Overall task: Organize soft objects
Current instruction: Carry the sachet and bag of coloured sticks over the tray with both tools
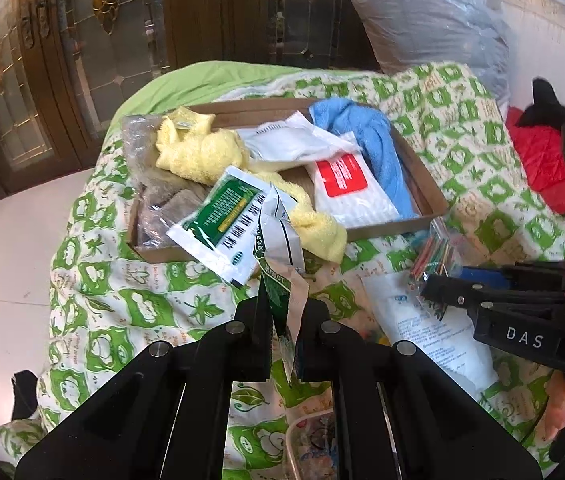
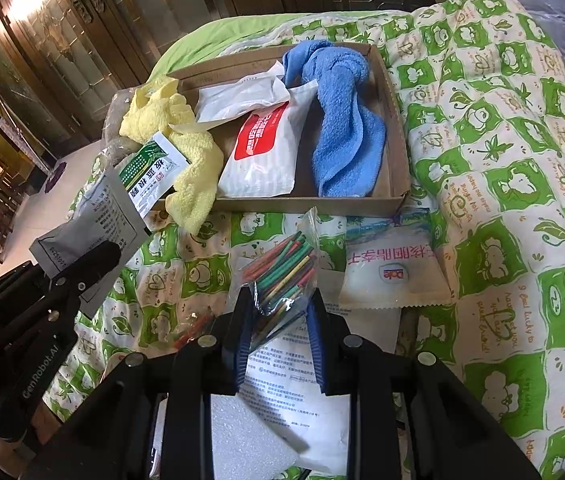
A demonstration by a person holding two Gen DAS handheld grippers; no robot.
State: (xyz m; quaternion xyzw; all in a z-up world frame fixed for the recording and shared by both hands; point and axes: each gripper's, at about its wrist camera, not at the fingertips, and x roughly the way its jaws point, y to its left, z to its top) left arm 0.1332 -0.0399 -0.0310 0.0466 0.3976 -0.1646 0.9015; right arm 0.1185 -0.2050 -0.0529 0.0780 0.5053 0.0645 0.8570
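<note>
A shallow cardboard tray (image 1: 422, 184) (image 2: 396, 152) lies on a green-and-white quilt. It holds a blue towel (image 1: 366, 136) (image 2: 342, 120), a yellow towel (image 1: 202, 152) (image 2: 198, 160), a red-labelled white wipes pack (image 1: 350, 188) (image 2: 266, 152) and a white pouch (image 1: 282, 140). My left gripper (image 1: 282, 320) (image 2: 78, 268) is shut on a silver-and-green sachet (image 1: 278, 248) (image 2: 106, 212), held above the tray's near left corner. My right gripper (image 2: 278, 312) (image 1: 434, 284) is shut on a clear bag of coloured sticks (image 2: 286, 276) (image 1: 438, 248), in front of the tray.
A green-labelled sachet (image 1: 222, 220) (image 2: 150, 172) hangs over the tray's near edge. A white Dole packet (image 2: 390, 264) and printed paper (image 2: 294, 392) lie on the quilt (image 2: 502, 160). A bagged pillow (image 1: 434, 20) and red cloth (image 1: 542, 164) sit behind. Wooden cabinets stand left.
</note>
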